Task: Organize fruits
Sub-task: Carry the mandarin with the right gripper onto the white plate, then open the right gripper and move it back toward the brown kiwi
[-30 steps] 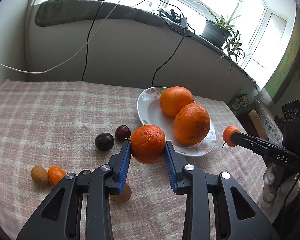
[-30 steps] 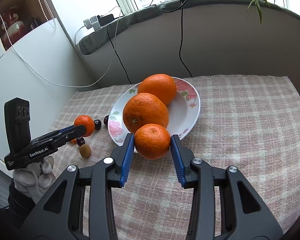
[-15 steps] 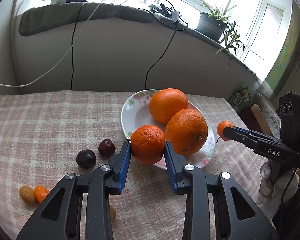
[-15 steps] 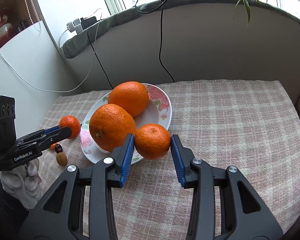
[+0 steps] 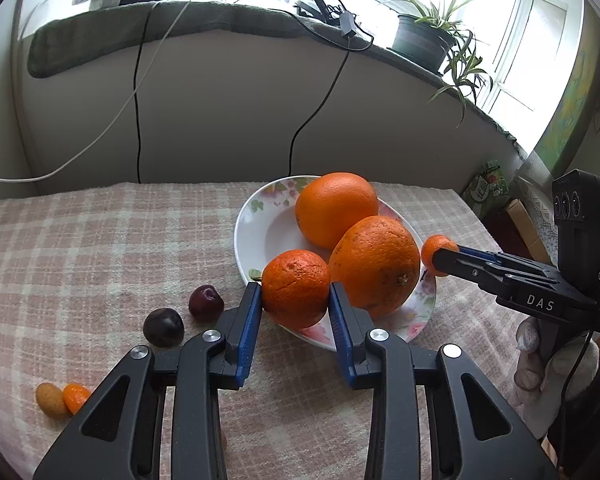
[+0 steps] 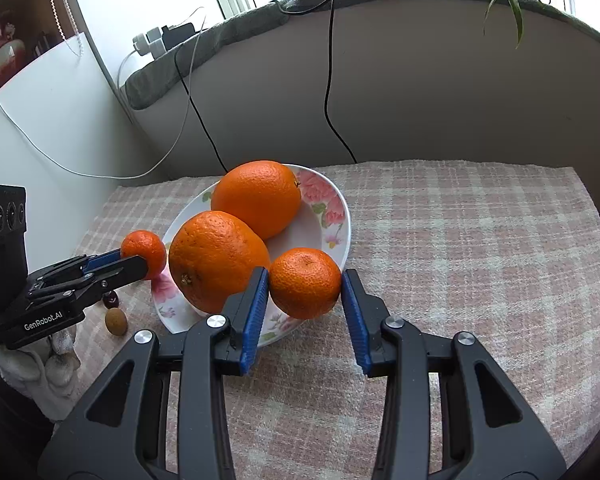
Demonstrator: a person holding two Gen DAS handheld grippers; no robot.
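Note:
A white flowered plate (image 5: 256, 236) (image 6: 340, 220) on the checked cloth holds two large oranges (image 5: 374, 264) (image 6: 256, 196). My left gripper (image 5: 296, 300) is shut on a small wrinkled mandarin (image 5: 296, 286) at the plate's near left rim. My right gripper (image 6: 305, 286) is shut on another mandarin (image 6: 305, 282) over the plate's near right rim. Each gripper and its mandarin also shows in the other view: the right one (image 5: 436, 256) and the left one (image 6: 145, 254).
Two dark plums (image 5: 164, 326) (image 5: 206, 303) lie left of the plate. A brown kumquat-like fruit (image 5: 50, 400) and a small orange one (image 5: 75, 397) lie at the near left; another brown fruit (image 6: 116, 321) shows in the right view. Wall, cables and windowsill stand behind.
Both grippers have carried their mandarins toward the plate, the left from the cloth to the near left rim, the right to the near right rim. Both stay shut.

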